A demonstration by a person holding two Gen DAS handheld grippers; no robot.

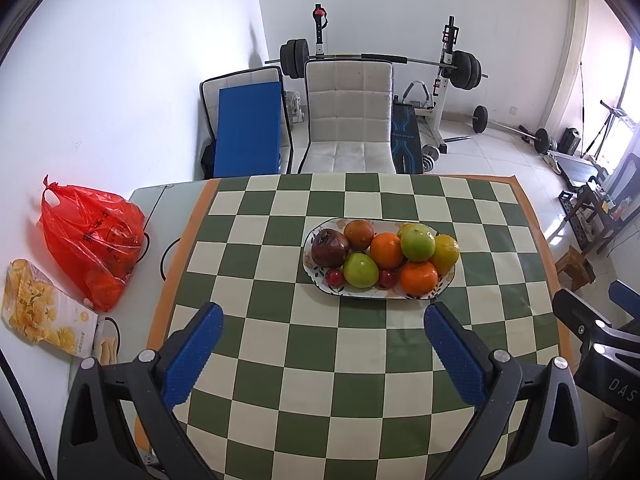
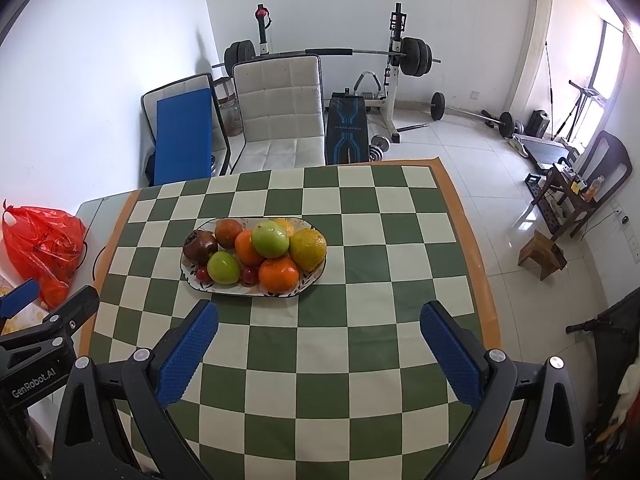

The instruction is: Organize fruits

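An oval patterned plate (image 1: 448, 280) (image 2: 192, 280) sits on the green-and-cream checked tablecloth, piled with fruit: oranges (image 1: 418, 277) (image 2: 279, 274), green apples (image 1: 360, 269) (image 2: 270, 239), a dark pomegranate (image 1: 329, 248) (image 2: 199, 246), a yellow-green citrus (image 1: 445, 253) (image 2: 307, 249) and small red fruits (image 1: 334, 277) (image 2: 249, 275). My left gripper (image 1: 323, 316) is open and empty, near side of the plate. My right gripper (image 2: 319, 314) is open and empty, near and right of the plate. The left gripper also shows at the left edge of the right wrist view (image 2: 48, 300).
A red plastic bag (image 1: 94, 240) (image 2: 42, 246) holding orange fruit and a snack packet (image 1: 44, 308) lie on the bare table left of the cloth. A white chair (image 1: 348, 116) (image 2: 280, 112) stands at the far edge. Gym equipment fills the room behind.
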